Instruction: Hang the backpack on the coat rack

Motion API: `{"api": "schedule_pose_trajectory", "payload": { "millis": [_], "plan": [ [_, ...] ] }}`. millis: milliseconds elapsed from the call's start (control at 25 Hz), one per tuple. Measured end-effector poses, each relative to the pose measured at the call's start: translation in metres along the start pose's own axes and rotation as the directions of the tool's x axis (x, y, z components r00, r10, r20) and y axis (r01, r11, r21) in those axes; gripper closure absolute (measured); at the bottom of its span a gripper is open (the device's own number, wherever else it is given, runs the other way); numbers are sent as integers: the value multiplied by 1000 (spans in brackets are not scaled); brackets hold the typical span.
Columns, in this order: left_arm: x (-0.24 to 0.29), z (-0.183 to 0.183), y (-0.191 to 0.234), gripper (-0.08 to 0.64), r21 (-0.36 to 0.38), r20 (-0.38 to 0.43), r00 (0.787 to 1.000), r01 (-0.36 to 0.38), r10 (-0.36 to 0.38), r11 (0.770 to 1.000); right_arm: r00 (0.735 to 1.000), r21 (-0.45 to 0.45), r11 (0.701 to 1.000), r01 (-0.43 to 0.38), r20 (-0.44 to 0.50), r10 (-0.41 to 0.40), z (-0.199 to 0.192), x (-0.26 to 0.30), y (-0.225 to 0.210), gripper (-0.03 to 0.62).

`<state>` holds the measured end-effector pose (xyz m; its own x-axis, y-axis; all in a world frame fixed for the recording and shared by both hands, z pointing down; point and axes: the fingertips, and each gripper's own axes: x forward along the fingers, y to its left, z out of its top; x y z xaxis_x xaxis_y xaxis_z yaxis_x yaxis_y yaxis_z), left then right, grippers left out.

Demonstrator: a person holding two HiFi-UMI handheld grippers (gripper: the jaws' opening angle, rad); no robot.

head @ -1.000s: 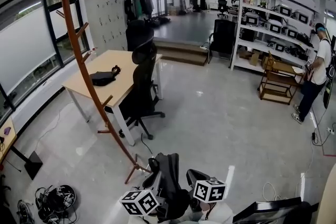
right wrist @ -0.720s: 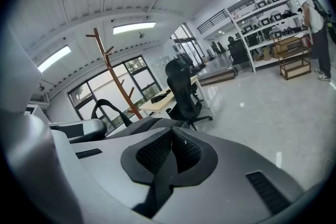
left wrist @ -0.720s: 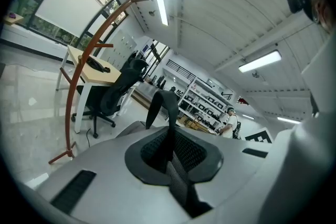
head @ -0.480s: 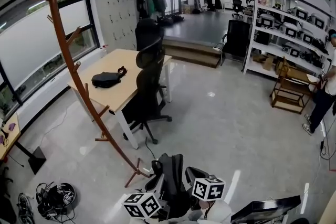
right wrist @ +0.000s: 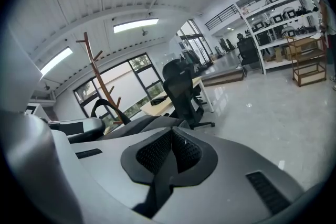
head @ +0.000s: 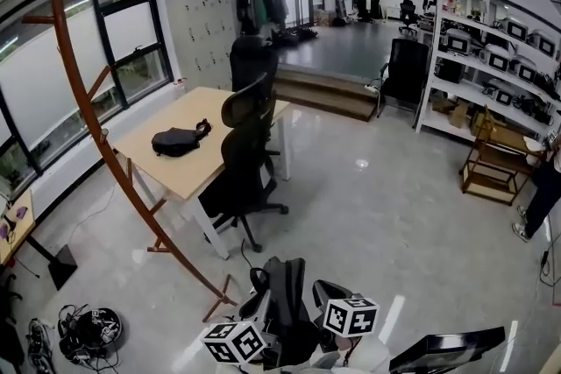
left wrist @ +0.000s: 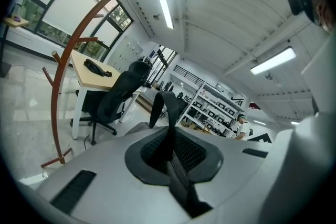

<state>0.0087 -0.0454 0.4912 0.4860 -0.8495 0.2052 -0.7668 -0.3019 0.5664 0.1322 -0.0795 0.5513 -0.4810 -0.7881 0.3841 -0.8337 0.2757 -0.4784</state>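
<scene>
left gripper (left wrist: 170, 150): jaws pinched shut on a dark strap (left wrist: 164, 107); its loop stands up past the tips.
right gripper (right wrist: 169, 157): jaws closed on a second strap (right wrist: 159, 189); the webbing trails out below the tips.
backpack (head: 285, 289): near centre, low between both grippers. Can't tell if it's clear of the floor.
coat rack (head: 92, 131): left, a curved leaning wooden stem with short pegs. Its foot (head: 217, 307) is near the bag; the upper pegs are well apart from it.
risk, slip: thin webbing held in a flat pinch; a swing during the lift could pull it out.
risk, missed peg: the loop looks narrow, so it may ride over a short peg instead of seating.
risk, tip-over: the rack is slender and leans, so a knock or a high load could rock it.
risk, snag: the office chair (head: 245, 162) and desk (head: 175, 166) are just right of the rack, and the bag could clip them.
</scene>
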Motion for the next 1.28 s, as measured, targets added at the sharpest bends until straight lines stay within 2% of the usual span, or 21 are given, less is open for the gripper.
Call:
{"api": "schedule_pose_trajectory", "payload": {
  "millis": [280,480,800,1280],
  "plan": [
    [35,11,-2,545,-16,45,998,-52,53,998,999,-36,999,-13,-30,12,29,17,-36,580],
    [49,22,0,545,-16,56,995,-83,84,996,999,-31,999,-29,-46,28,39,31,-45,580],
    [79,39,13,545,2,67,995,-77,77,997,998,-4,999,-38,-45,37,48,62,-57,580],
    [111,55,37,545,-4,89,991,-104,104,995,996,-35,997,-74,-54,72,72,106,-55,580]
  ]
}}
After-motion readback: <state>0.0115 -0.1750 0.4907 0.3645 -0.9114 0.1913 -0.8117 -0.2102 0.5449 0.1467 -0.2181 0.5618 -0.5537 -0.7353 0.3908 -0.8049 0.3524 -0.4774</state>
